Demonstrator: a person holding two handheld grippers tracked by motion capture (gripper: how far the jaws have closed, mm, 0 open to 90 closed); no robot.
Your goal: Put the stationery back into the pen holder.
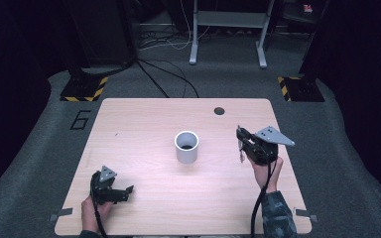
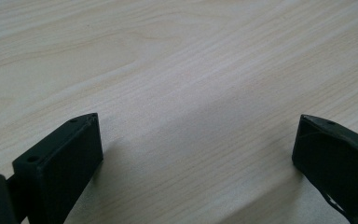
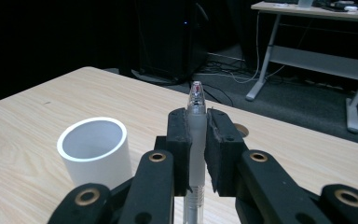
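Clear pen (image 3: pixel 196 140) is pinched upright by right gripper (image 3: pixel 196 122) | white cup (image 1: pixel 186 146) is set mid-bench (image 1: pixel 144 124) | left gripper (image 2: pixel 196 140) is spread, nothing held.

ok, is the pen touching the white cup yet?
Apart. The high view shows the pen, clamped in the right gripper, well to the right of the white cup, with bare table between them.

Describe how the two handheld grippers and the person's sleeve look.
Both grippers, left and right, are black with two jaws, a grey three-cornered plate on top and a trailing black cable. Brass-coloured rivets mark the linkages. The sleeve is camouflage-patterned.
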